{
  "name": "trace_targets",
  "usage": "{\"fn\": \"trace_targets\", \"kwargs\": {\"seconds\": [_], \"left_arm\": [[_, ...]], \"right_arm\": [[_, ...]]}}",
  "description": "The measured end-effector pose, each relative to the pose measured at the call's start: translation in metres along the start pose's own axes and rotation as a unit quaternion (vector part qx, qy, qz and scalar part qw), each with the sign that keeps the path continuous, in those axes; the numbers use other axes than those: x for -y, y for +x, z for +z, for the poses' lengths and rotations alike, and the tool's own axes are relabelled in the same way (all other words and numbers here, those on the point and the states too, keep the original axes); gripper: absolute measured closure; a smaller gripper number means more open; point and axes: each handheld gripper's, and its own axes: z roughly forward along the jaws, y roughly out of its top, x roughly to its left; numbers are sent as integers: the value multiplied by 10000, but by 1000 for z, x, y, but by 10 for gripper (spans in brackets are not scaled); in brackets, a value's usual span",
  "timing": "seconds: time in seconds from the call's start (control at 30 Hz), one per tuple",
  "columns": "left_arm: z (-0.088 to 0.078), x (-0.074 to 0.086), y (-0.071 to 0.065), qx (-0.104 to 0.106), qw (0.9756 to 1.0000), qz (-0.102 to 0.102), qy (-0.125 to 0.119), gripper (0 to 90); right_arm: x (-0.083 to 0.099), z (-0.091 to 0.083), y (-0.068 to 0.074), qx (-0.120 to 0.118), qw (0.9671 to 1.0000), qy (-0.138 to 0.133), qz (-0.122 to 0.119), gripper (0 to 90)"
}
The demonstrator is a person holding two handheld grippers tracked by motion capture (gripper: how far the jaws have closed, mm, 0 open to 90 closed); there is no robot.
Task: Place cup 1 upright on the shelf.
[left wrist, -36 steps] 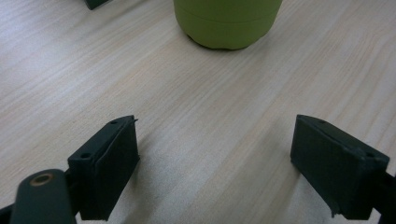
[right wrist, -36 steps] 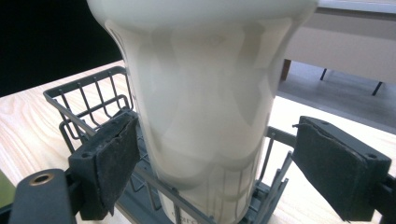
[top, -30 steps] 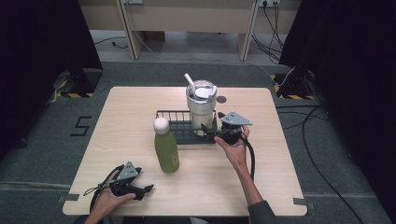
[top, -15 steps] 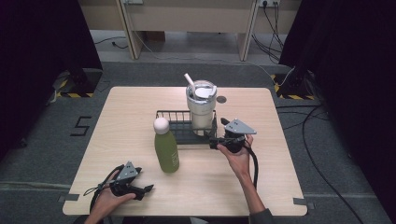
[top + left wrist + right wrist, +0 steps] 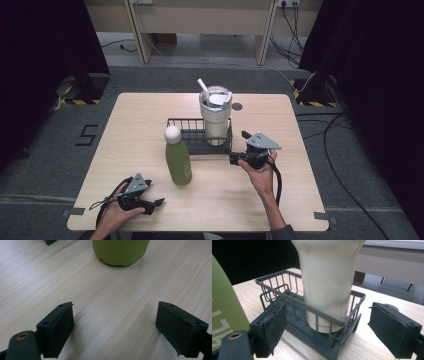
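Backing off from the wire basket [image 5: 192,145]: right gripper [image 5: 239,158] has slid clear of its near-right corner, jaws released and empty; tumbler [image 5: 215,116] stands inside; green bottle [image 5: 178,160] just in front; left gripper [image 5: 155,204] released, idle; placement looks done.

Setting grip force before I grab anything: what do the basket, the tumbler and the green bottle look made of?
Basket: thin grey coated metal wire, judging by its rigid rods. Tumbler: smooth cream body with a matt sheen, painted metal or plastic; I cannot tell which. Green bottle: matt olive coating, probably metal, with a white cap.
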Motion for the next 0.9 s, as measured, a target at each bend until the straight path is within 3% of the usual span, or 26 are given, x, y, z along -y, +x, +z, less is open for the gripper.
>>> {"fn": "trace_targets", "kwargs": {"seconds": [0.6,0.9], "left_arm": [[0,0,0,-1,10000,-1,3,143],[0,0,0,-3,10000,7,3,143]], "right_arm": [[15,-26,6,16,10000,69,-11,150],[24,-36,13,46,9997,182,-135,151]]}}
